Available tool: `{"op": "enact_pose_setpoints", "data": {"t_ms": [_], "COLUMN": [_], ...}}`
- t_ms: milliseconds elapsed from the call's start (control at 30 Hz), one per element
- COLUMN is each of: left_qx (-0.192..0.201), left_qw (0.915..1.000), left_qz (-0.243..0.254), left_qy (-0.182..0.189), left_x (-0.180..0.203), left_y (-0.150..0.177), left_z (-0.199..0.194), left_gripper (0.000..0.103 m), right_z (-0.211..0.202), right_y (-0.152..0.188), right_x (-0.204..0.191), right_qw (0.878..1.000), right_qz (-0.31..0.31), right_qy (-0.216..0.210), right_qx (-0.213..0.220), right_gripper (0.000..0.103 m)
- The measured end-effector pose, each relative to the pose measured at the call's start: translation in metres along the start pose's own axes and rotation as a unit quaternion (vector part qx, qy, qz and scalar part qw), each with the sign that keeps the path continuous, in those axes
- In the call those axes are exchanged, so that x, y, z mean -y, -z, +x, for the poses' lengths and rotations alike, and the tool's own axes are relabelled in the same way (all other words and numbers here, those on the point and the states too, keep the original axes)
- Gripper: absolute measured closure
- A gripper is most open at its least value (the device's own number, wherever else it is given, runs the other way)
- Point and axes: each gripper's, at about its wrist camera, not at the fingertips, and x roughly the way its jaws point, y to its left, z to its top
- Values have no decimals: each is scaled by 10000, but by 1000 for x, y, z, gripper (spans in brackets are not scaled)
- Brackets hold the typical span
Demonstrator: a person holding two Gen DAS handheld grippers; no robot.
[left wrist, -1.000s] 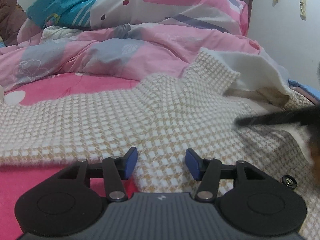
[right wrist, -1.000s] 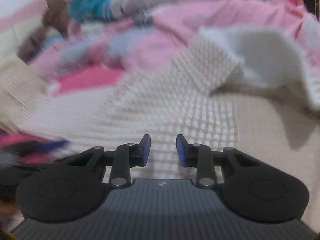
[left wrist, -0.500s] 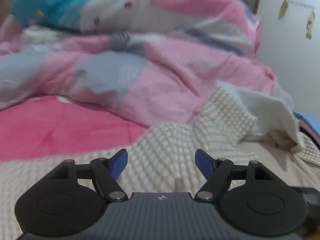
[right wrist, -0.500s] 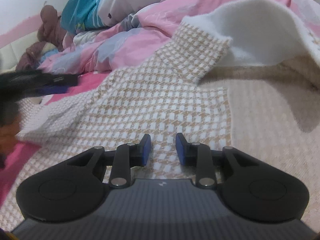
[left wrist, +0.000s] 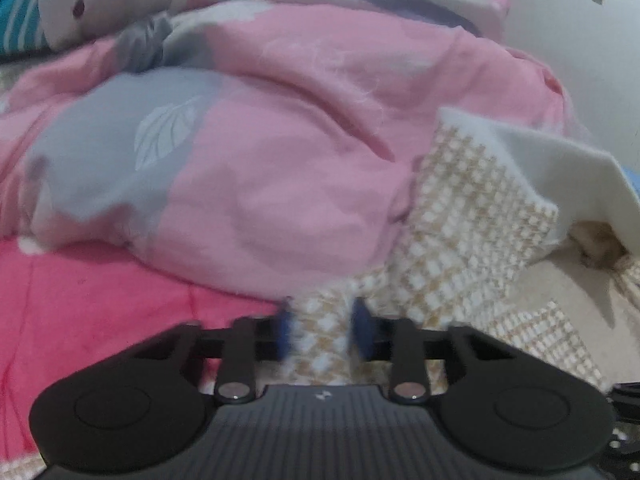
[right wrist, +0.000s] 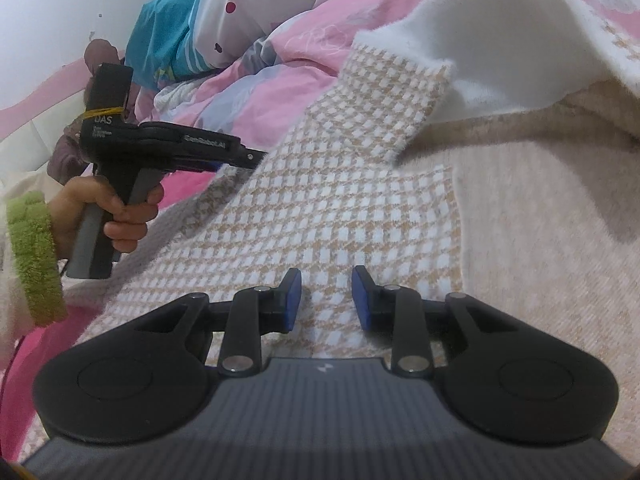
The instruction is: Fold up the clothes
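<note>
The beige-and-white houndstooth knitted garment (right wrist: 340, 208) lies spread on the bed, its plain beige inner face (right wrist: 540, 220) exposed at the right and 1 checked flap (right wrist: 384, 96) raised against the pink quilt (left wrist: 280, 140).

The left gripper (left wrist: 322, 332) has a ridge of the knit's edge between its narrowly parted jaws; blur hides whether they pinch it.

The right gripper (right wrist: 326, 300) rests low over the checked panel, jaws apart, holding nothing.

For a clean fold, I judge:
1. Take 1 layer only.
2. Move both grippers evenly.
3. Keep edges parallel.
</note>
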Motion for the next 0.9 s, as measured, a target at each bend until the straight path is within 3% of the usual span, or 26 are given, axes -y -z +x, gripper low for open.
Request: {"op": "enact_pose_setpoints", "data": {"t_ms": [233, 567, 633, 700, 800, 900], "left_qx": [1059, 657, 612, 684, 1106, 1064], "left_qw": [9930, 9904, 9871, 9848, 9836, 9884], "left_qz": [-166, 296, 496, 443, 143, 267], "left_qy": [-498, -1180, -1397, -1533, -1418, -1055], "left_x": [-5, 1, 7, 6, 0, 16], "left_y": [17, 8, 4, 1, 1, -3], "left_z": [-34, -1, -2, -11, -40, -43], "left_gripper": [87, 83, 62, 49, 51, 60], "right_z": [0, -1, -1, -2, -1, 0], "right_y": [0, 0, 0, 0, 0, 1], "right_x": [1, 5, 5, 6, 5, 3], "right_qw": [10000, 9999, 9999, 9999, 9999, 9999], "right_qz": [14, 91, 103, 114, 122, 99], "right_qy": [-19, -89, -94, -99, -102, -78], "right_qx": [3, -10, -8, -6, -5, -8], "right_gripper": [76, 76, 76, 76, 76, 76]}}
